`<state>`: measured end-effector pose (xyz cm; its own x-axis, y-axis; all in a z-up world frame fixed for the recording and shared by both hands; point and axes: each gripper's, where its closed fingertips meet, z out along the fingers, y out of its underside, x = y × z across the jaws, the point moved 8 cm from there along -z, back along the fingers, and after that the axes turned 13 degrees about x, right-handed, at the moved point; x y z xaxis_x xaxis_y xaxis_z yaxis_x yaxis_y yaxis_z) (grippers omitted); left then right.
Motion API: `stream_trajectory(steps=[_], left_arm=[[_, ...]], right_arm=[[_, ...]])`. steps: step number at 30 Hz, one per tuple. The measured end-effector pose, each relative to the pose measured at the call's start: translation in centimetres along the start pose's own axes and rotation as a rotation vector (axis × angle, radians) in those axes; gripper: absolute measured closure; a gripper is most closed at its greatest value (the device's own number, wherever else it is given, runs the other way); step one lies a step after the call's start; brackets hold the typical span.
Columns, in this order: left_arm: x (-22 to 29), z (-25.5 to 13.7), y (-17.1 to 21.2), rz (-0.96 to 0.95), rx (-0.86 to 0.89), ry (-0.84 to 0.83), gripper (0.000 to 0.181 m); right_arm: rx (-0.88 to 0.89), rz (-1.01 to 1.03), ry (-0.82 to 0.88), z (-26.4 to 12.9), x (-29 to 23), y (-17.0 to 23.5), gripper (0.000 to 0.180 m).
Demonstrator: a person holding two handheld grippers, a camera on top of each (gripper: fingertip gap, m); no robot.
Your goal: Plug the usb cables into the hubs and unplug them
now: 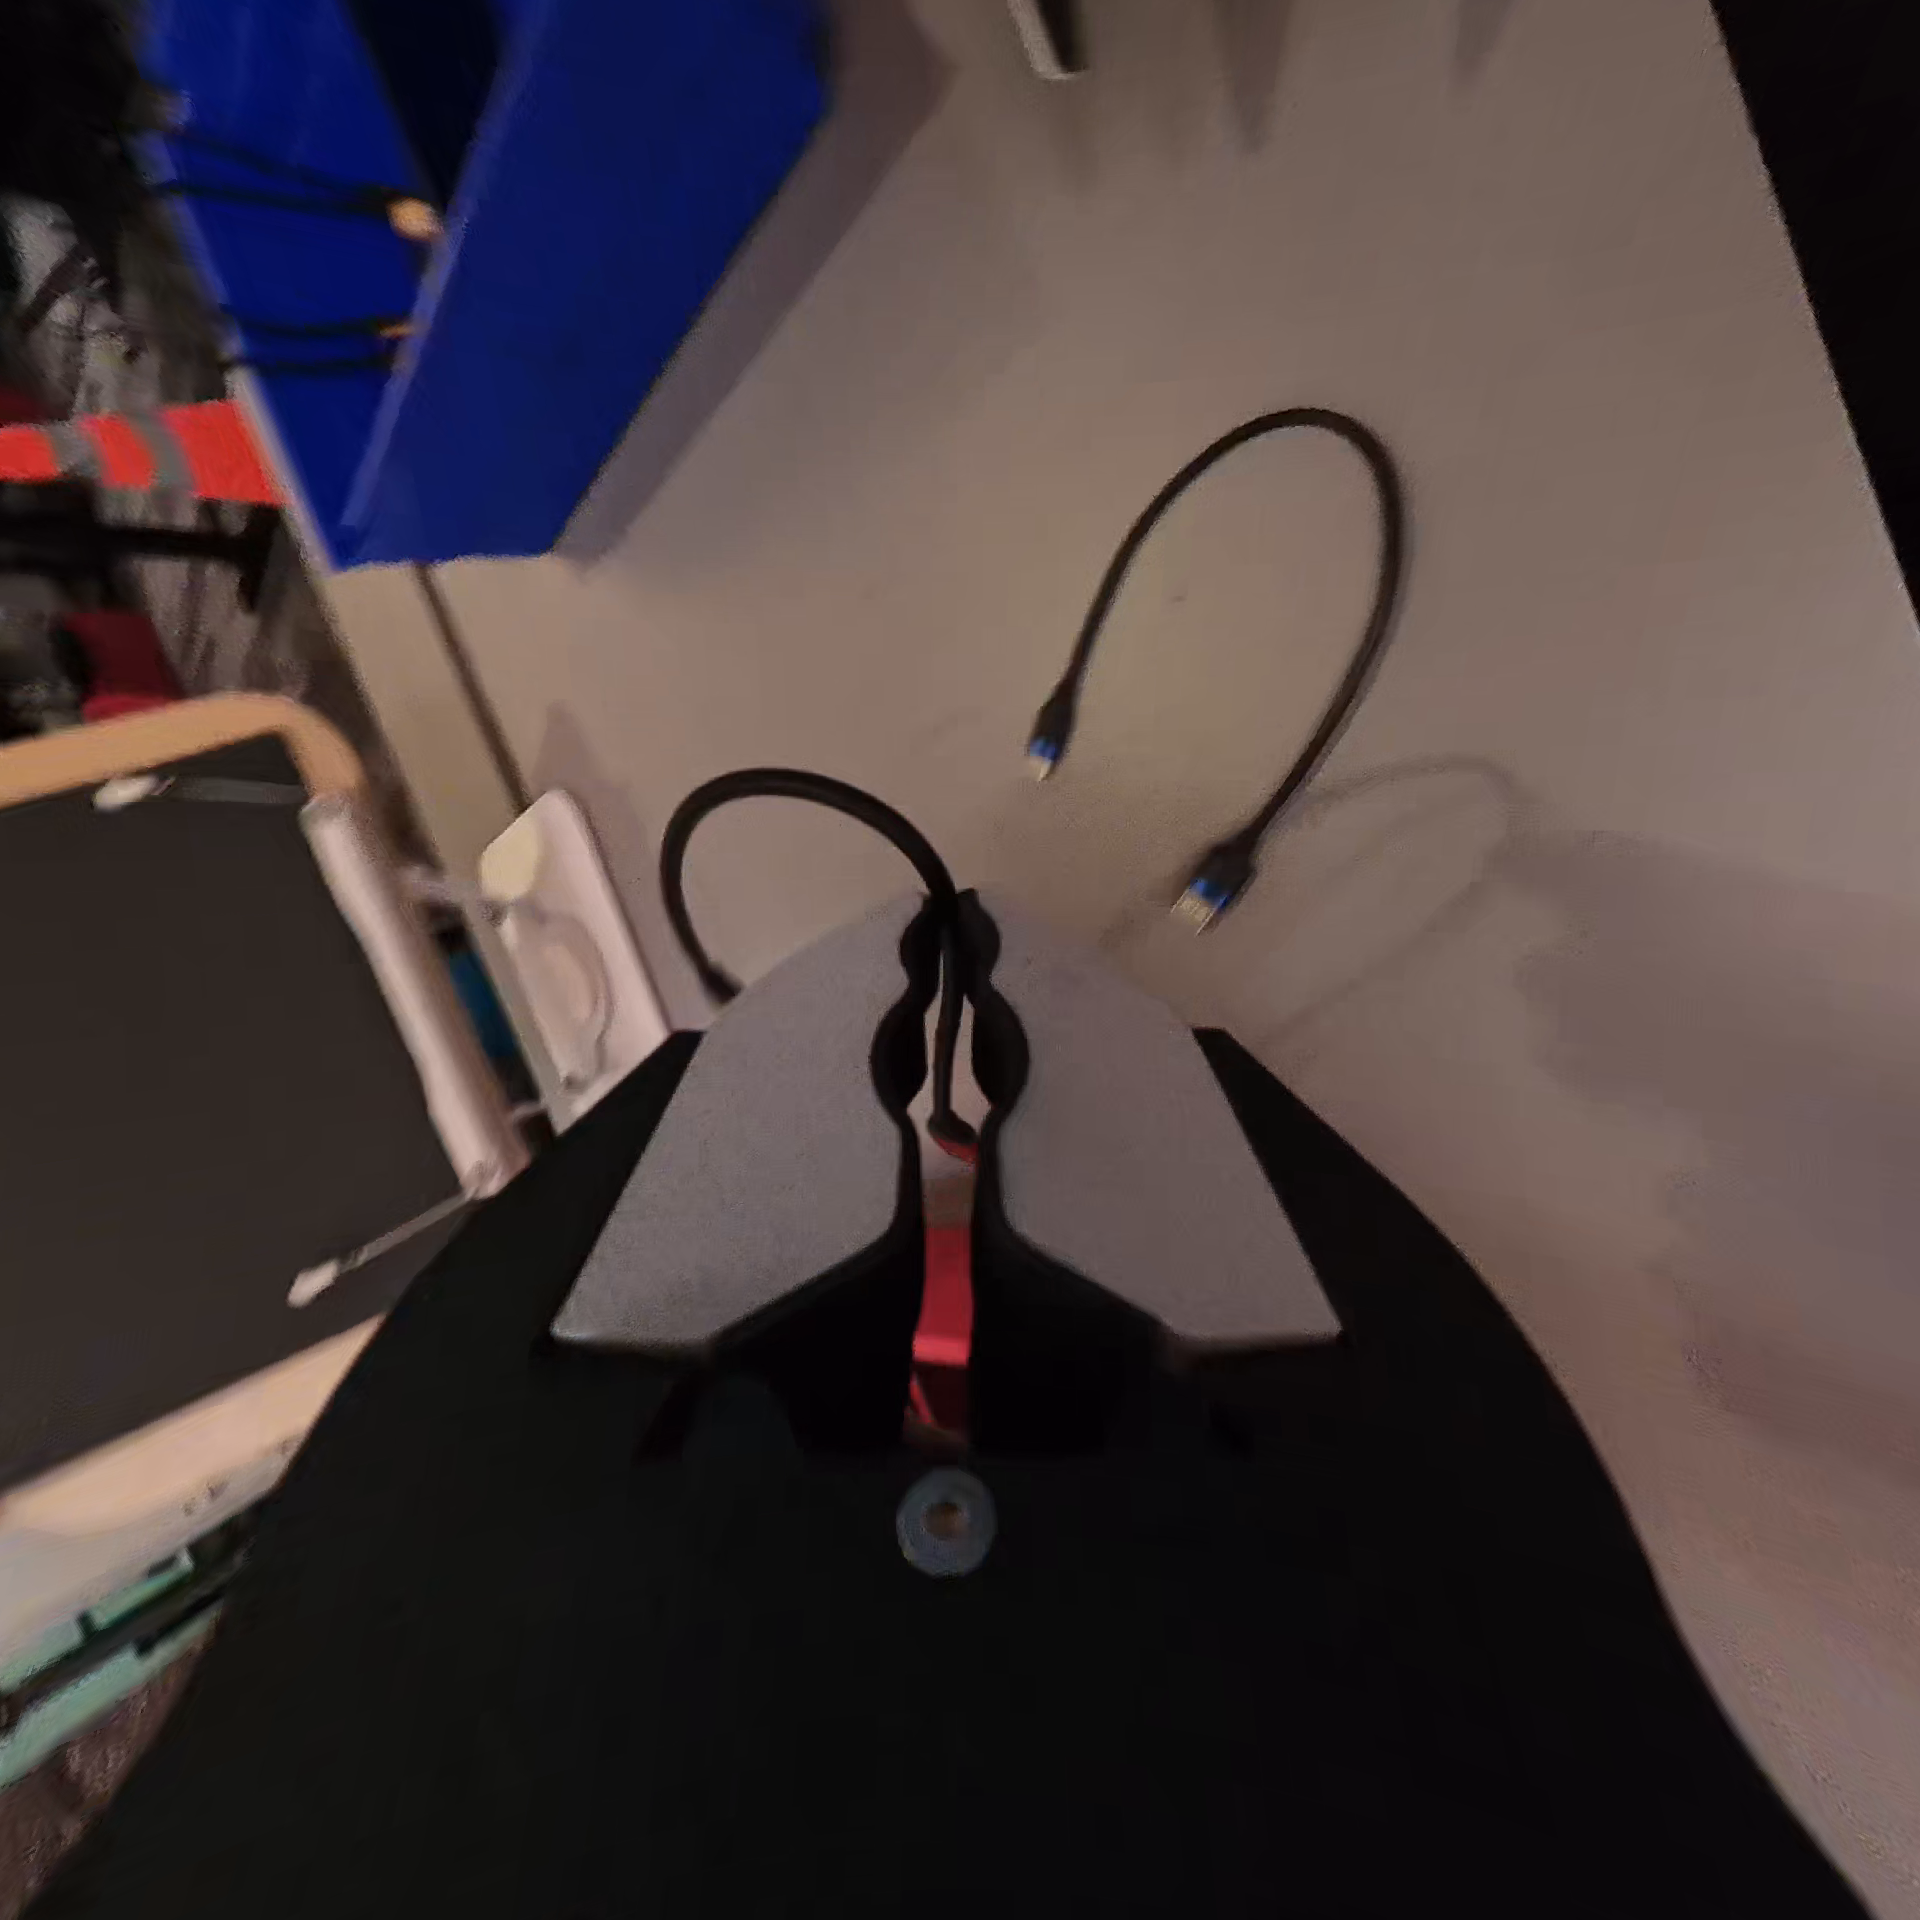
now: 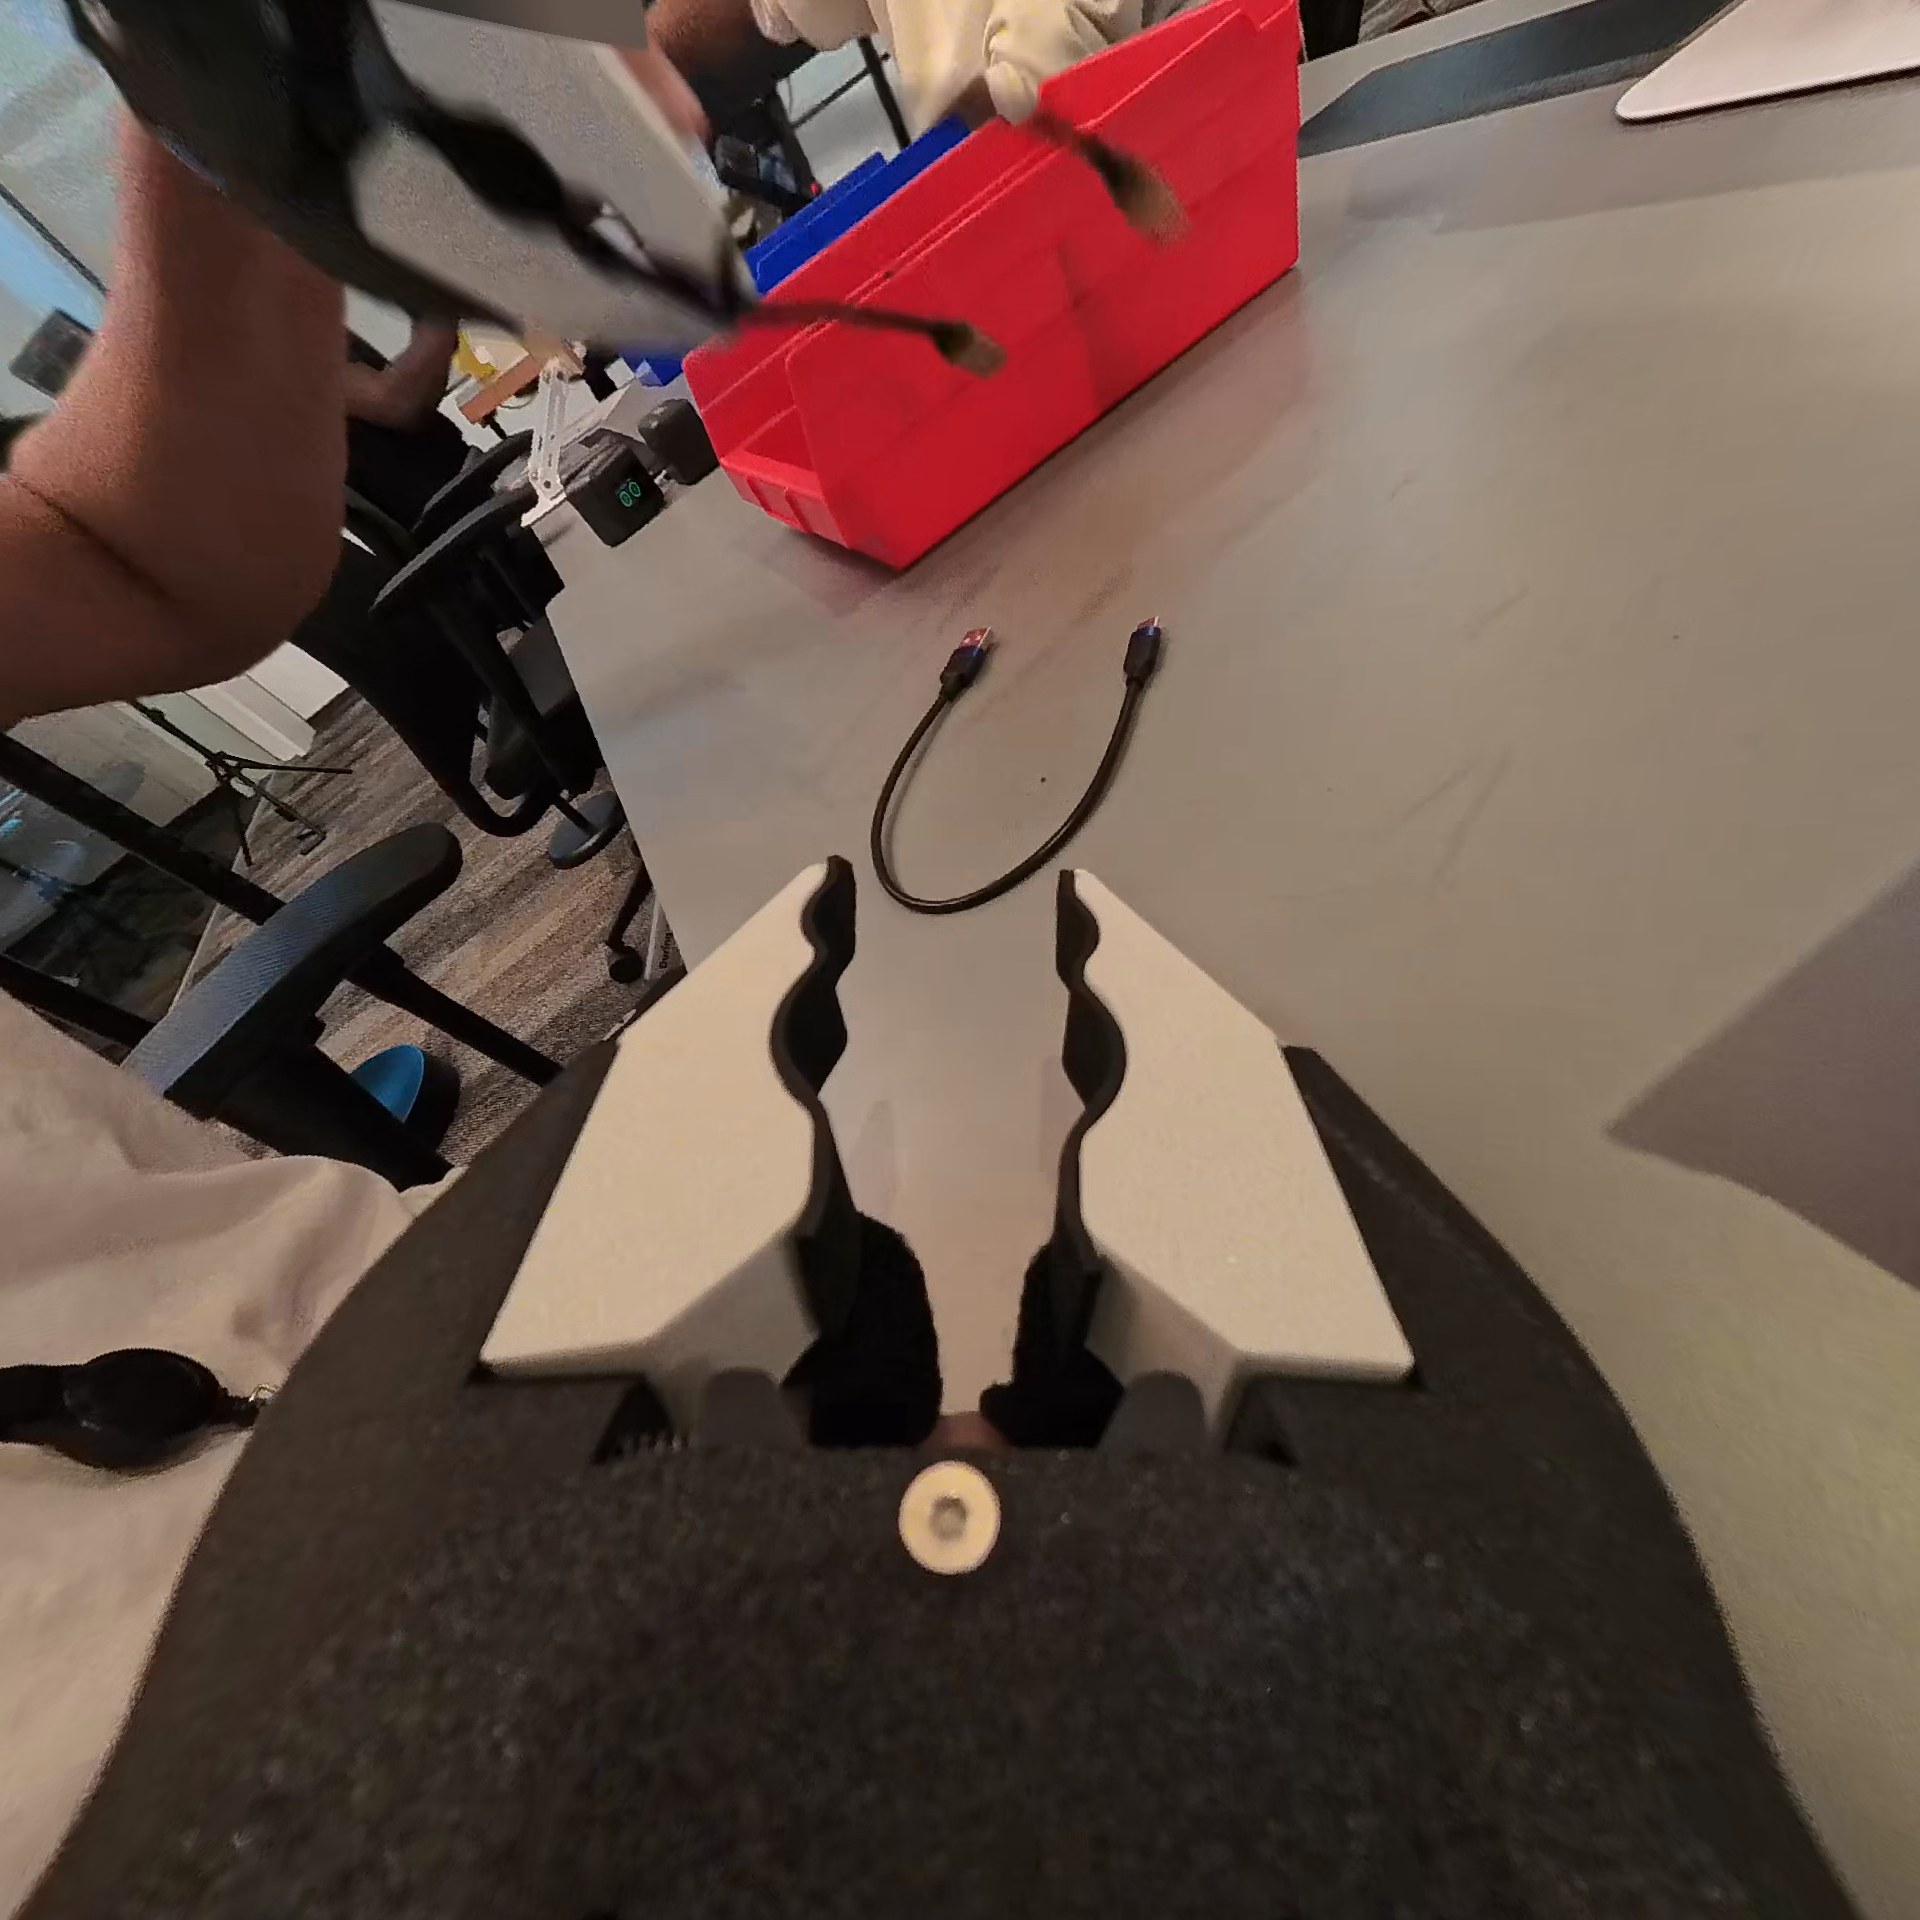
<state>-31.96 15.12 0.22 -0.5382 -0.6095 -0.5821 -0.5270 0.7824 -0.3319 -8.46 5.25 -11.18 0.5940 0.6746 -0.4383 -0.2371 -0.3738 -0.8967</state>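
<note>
My left gripper (image 1: 951,920) is shut on a short black usb cable (image 1: 790,781). The cable runs between the fingers and loops out to the left. In the right wrist view the left gripper (image 2: 540,223) is held high at the upper left, blurred, with the cable's two ends (image 2: 966,348) dangling over the red bin. A second black usb cable (image 1: 1351,540) with blue-trimmed plugs lies in a U on the grey table. My right gripper (image 2: 956,883) is open and empty, just short of that cable's bend (image 2: 987,883). No hub shows in either view.
A red bin (image 2: 1039,343) stands on the grey table (image 2: 1455,623) beyond the lying cable, with a blue bin (image 2: 852,197) behind it; the blue bin also shows in the left wrist view (image 1: 582,260). The table's left edge drops to office chairs (image 2: 312,966). A white object (image 1: 561,935) sits near the edge. The gap from one gripper's tips to the other's is roughly 20 centimetres.
</note>
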Motion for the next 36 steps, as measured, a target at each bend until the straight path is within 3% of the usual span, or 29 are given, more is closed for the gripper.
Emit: stream_trajectory(steps=[4, 9, 14, 15, 20, 22, 24, 26, 28, 32, 36], left_arm=[[4.1, 7.6, -0.6, 0.134, -0.054, 0.169, 0.178], [6.1, 11.0, -0.8, 0.065, -0.041, 0.212, 0.178], [6.2, 11.5, -0.2, -0.032, -0.019, 0.141, 0.177], [6.1, 11.2, -0.2, -0.084, 0.005, 0.126, 0.168], [3.4, 6.0, 1.0, -0.480, 0.297, 0.017, 0.160], [1.0, 2.4, 3.7, -0.608, 0.338, -0.105, 0.159], [-1.2, -1.1, 8.1, -0.773, 0.266, -0.199, 0.160], [-2.8, -3.8, 14.3, -0.950, -0.003, -0.261, 0.159], [-4.2, -5.7, 20.0, -1.010, -0.215, -0.311, 0.154], [-6.1, -6.2, 28.5, -0.955, -0.426, -0.279, 0.153], [-6.5, -2.9, 33.9, -0.999, -0.563, -0.153, 0.152]], right_arm=[[0.011, 0.003, 0.009, -0.3, 0.1, -0.2, 0.142], [0.012, 0.013, 0.006, -0.5, 0.2, -0.1, 0.142], [0.003, 0.027, -0.011, -0.3, 0.2, 0.0, 0.142], [0.002, 0.029, -0.014, -0.3, 0.2, 0.0, 0.142], [-0.002, 0.035, -0.021, -0.3, 0.1, 0.1, 0.142], [-0.004, 0.036, -0.023, -0.3, 0.2, 0.1, 0.142], [-0.002, 0.038, -0.024, -0.3, 0.3, 0.0, 0.142], [0.000, 0.045, -0.025, -0.2, 0.4, 0.0, 0.142], [0.001, 0.054, -0.027, 0.0, 0.5, 0.0, 0.142], [0.000, 0.069, -0.035, 0.4, 0.7, -0.1, 0.142], [-0.005, 0.074, -0.032, 0.6, 0.8, -0.1, 0.141]])
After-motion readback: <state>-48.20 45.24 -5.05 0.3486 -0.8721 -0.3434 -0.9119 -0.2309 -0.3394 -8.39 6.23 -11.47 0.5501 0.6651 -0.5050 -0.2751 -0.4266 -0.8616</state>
